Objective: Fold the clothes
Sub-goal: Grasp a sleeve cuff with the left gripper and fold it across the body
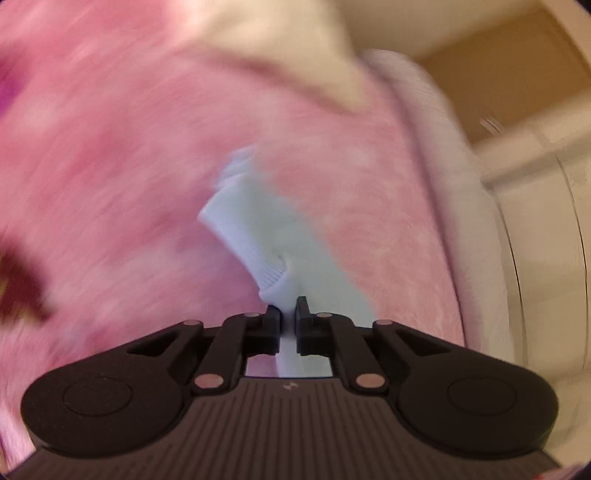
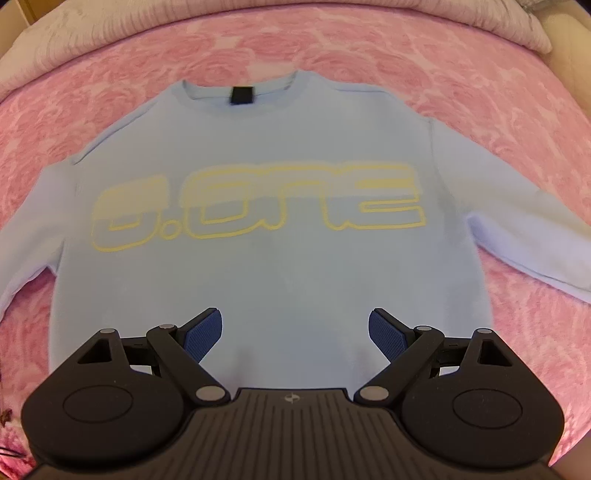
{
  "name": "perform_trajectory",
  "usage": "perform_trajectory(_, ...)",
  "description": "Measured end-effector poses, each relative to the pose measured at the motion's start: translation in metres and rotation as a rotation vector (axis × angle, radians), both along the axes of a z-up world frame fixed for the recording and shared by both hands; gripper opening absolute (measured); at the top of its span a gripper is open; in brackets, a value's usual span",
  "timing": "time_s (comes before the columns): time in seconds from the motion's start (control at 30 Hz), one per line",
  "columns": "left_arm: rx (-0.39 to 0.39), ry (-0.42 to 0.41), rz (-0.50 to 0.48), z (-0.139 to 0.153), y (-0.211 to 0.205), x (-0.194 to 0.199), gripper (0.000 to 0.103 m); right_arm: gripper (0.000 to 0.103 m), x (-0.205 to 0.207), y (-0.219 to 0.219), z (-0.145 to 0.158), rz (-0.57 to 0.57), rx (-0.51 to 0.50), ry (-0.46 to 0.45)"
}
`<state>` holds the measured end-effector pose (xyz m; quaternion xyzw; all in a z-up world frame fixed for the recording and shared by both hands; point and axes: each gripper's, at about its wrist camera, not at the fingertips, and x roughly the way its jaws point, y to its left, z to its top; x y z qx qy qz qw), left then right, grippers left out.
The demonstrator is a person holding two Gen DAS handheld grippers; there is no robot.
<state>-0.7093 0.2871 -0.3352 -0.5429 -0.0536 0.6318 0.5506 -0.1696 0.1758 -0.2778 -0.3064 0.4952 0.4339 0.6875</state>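
Observation:
A light blue sweatshirt [image 2: 288, 177] with yellow outlined letters lies flat, front up, on a pink bedspread [image 2: 443, 66], neck hole toward the far side and both sleeves spread out. My right gripper [image 2: 295, 334] hangs open above the lower middle of the body, near the hem, its blue pads [image 2: 207, 332] wide apart with nothing between them. In the blurred left wrist view, my left gripper [image 1: 290, 308] is shut on the ribbed cuff end of a sleeve [image 1: 258, 236], and blue cloth runs between the black fingers.
The pink bedspread [image 1: 110, 166] fills most of both views. A pale grey blanket or mattress edge [image 1: 443, 166] borders it at the right, with beige furniture [image 1: 517, 74] beyond. Pale pillows [image 2: 74, 29] lie along the bed's far side.

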Motion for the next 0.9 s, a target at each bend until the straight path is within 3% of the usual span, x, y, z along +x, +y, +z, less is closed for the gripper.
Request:
perform_trajectory(0.13, 0.205, 0.164, -0.305, 0.072, 0.016, 0.071, 0.002, 0.089, 0.025, -0.013, -0.003, -0.059, -0.001, -0.007)
perform_trajectory(0.27, 0.352, 0.145, -0.662, 0.115, 0.020, 0.180, 0.003, 0.089, 0.057, -0.027, -0.003, -0.147, 0.005, 0.020)
perform_trajectory(0.37, 0.322, 0.085, -0.938, 0.105, 0.018, 0.270, 0.008, 0.089, 0.079, -0.037, -0.001, -0.193, 0.020, 0.031)
perform_trajectory(0.47, 0.149, 0.030, -1.106, 0.068, 0.014, 0.335, 0.012, 0.089, 0.101, -0.046, 0.001, -0.221, 0.033, 0.035)
perform_trajectory(0.57, -0.012, 0.058, -1.152, 0.042, 0.005, 0.353, 0.018, 0.089, 0.124, -0.057, 0.002, -0.253, 0.053, 0.052)
perform_trajectory(0.67, -0.130, 0.110, -1.114, 0.030, -0.001, 0.341, 0.021, 0.083, 0.141, -0.066, 0.000, -0.283, 0.097, 0.128)
perform_trajectory(0.7, -0.152, 0.129, -1.095, 0.029, -0.001, 0.332, 0.021, 0.079, 0.144, -0.065, -0.004, -0.287, 0.116, 0.186)
perform_trajectory(0.77, -0.198, 0.165, -1.056, 0.027, -0.001, 0.313, 0.022, 0.058, 0.150, -0.064, -0.012, -0.294, 0.155, 0.307)
perform_trajectory(0.83, -0.222, 0.196, -1.020, 0.032, -0.005, 0.298, 0.023, 0.046, 0.148, -0.054, -0.024, -0.293, 0.200, 0.454)
perform_trajectory(0.9, -0.229, 0.217, -0.985, 0.038, -0.002, 0.285, 0.024, 0.044, 0.141, -0.037, -0.037, -0.283, 0.236, 0.578)
